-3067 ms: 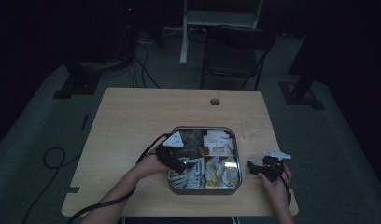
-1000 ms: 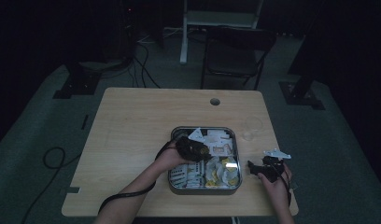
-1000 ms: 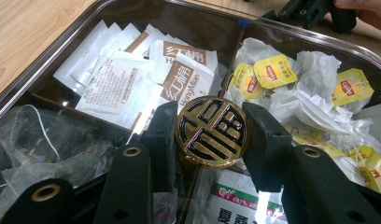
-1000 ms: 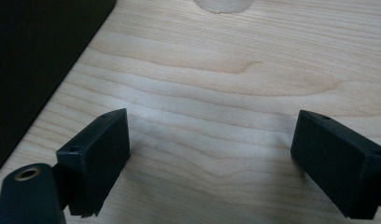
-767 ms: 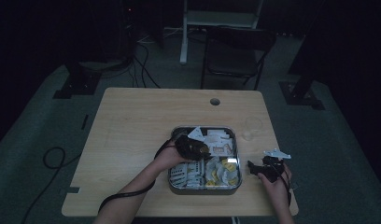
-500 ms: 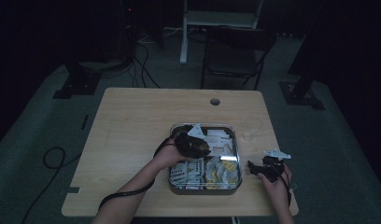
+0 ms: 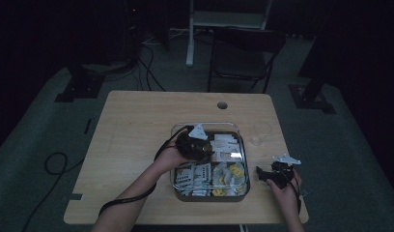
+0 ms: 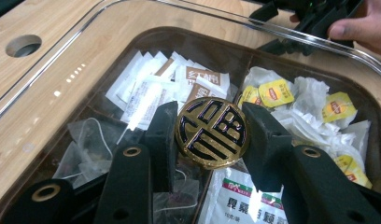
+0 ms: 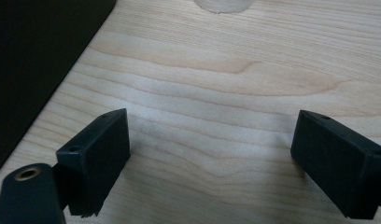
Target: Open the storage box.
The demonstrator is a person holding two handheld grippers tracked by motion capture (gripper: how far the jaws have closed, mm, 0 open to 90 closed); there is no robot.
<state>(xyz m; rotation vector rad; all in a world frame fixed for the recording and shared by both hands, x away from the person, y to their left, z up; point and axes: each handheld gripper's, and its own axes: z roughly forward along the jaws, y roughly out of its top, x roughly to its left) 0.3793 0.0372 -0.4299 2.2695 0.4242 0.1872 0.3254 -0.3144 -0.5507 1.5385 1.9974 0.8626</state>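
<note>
Left gripper view: round gold-and-black knob (image 8: 212,132) pinched between left gripper (image 8: 208,135) jaws, above tea-bag tray (image 8: 361,91) centre. Yellow-tagged bags (image 8: 272,92) beside knob. Right gripper (image 7: 268,175) spread wide, right of tray, over table (image 7: 137,125).

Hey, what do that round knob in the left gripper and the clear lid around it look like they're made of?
The round knob looks like metal: glossy black face with raised, shiny gold-coloured lines, though plated plastic is possible. The clear lid looks like transparent plastic or glass: the sachets show through it, and it carries bright light reflections.
</note>
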